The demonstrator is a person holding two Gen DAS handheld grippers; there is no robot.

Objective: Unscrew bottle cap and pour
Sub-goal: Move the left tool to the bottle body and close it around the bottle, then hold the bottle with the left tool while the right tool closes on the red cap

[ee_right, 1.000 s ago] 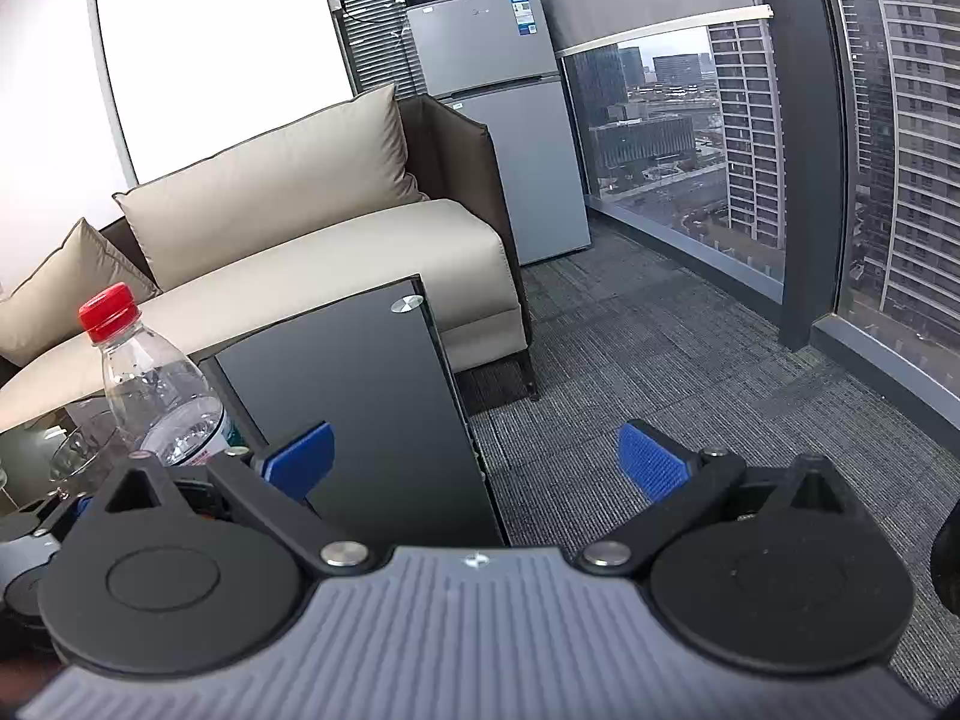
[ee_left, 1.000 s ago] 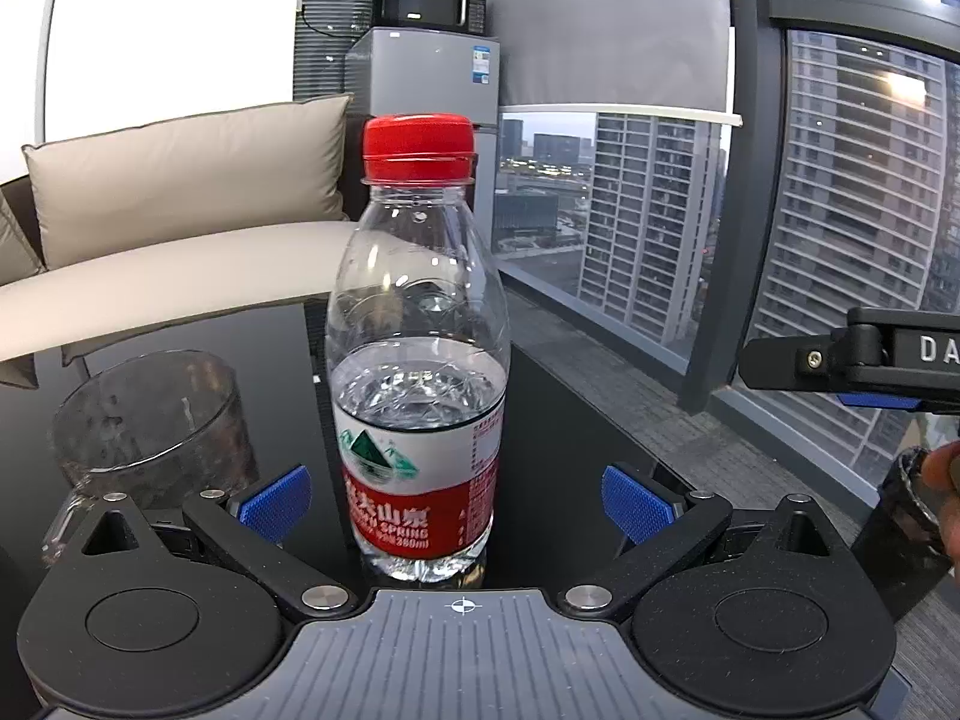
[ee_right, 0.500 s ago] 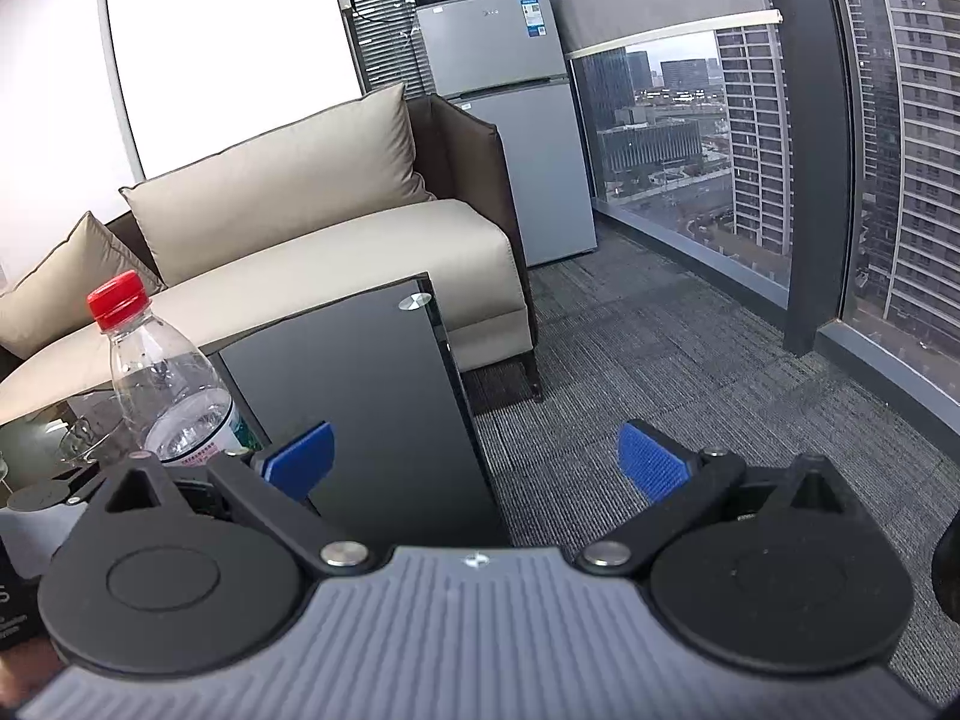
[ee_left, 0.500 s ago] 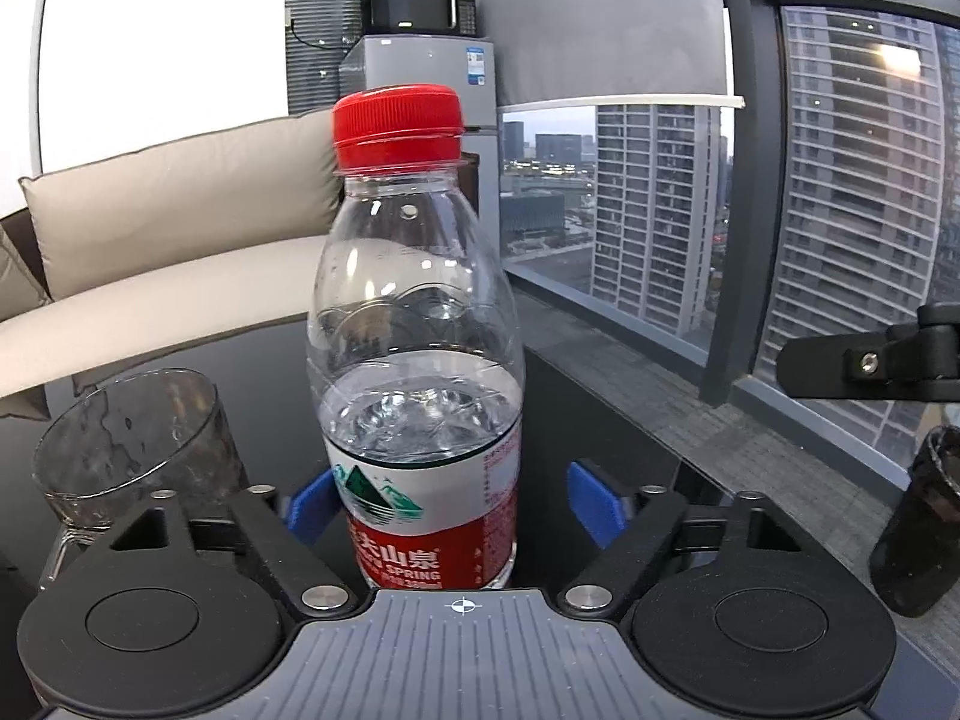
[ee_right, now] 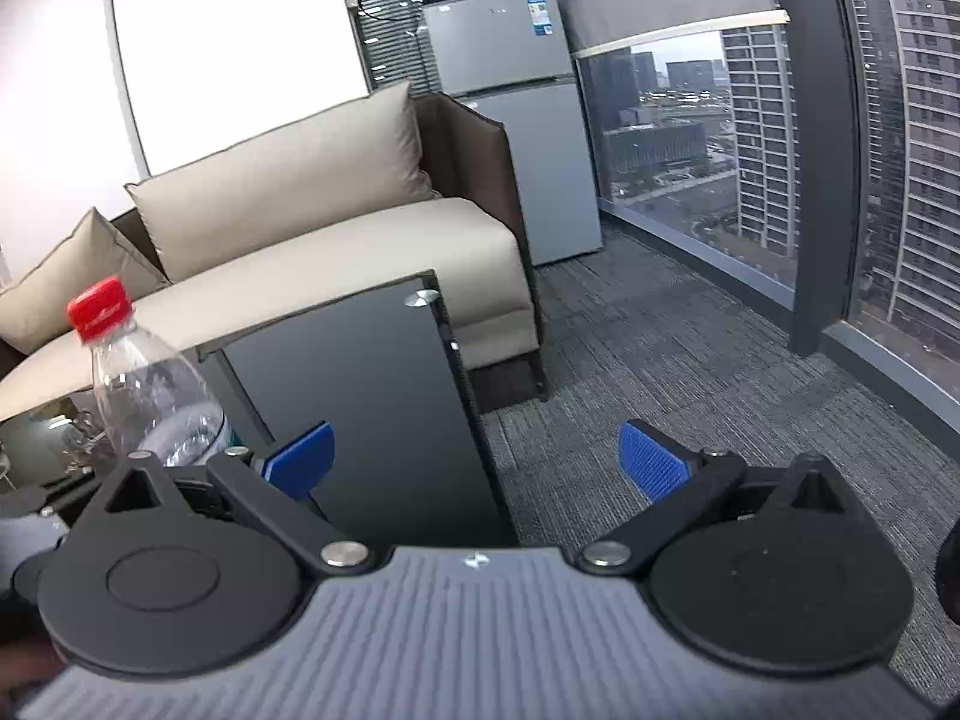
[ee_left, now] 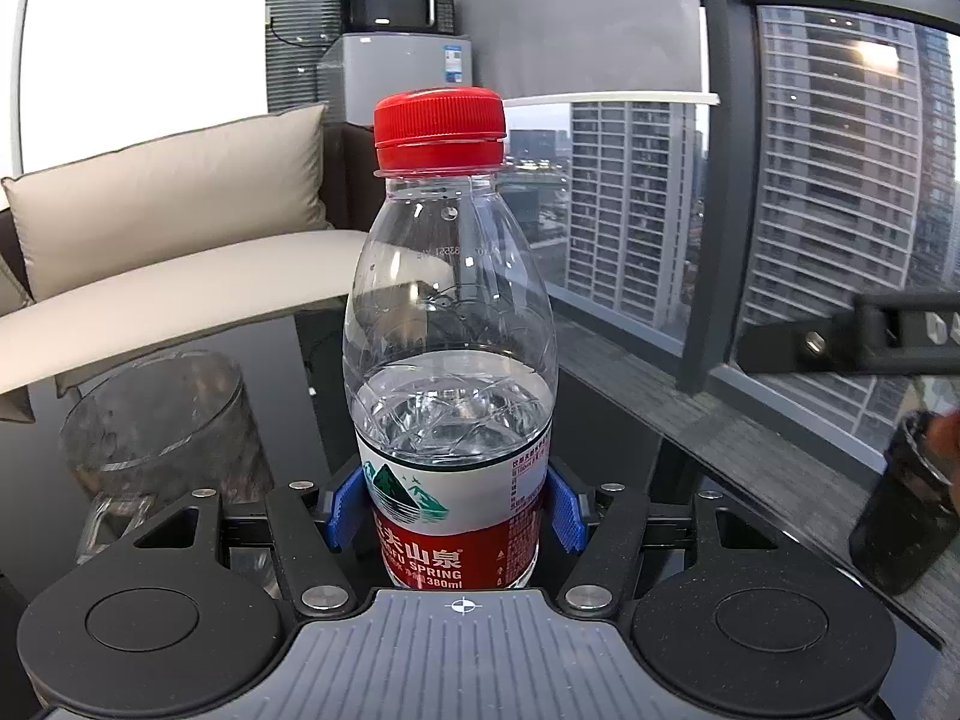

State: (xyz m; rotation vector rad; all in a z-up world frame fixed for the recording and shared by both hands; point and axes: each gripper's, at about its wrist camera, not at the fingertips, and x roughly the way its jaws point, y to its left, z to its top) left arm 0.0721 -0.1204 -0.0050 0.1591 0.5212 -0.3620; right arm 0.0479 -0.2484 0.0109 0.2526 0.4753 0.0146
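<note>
A clear water bottle (ee_left: 450, 372) with a red cap (ee_left: 439, 127) and a red and white label stands upright on the black glass table (ee_left: 606, 444), about half full. My left gripper (ee_left: 453, 510) is shut on the bottle at its label, blue pads pressed on both sides. A smoky glass cup (ee_left: 162, 414) sits left of the bottle. In the right wrist view the bottle (ee_right: 153, 396) is at the far left with its cap (ee_right: 99, 307) on. My right gripper (ee_right: 474, 459) is open and holds nothing, over the table's right edge.
A beige sofa (ee_right: 312, 240) with cushions lies behind the table. A grey fridge (ee_right: 510, 138) with a microwave on top stands by the window. Grey carpet (ee_right: 690, 372) lies right of the table edge (ee_right: 474, 420). The other gripper's black arm (ee_left: 852, 342) shows at the right.
My left gripper moved in around the bottle and its pads closed on the label. The right gripper stayed open and shifted slightly.
</note>
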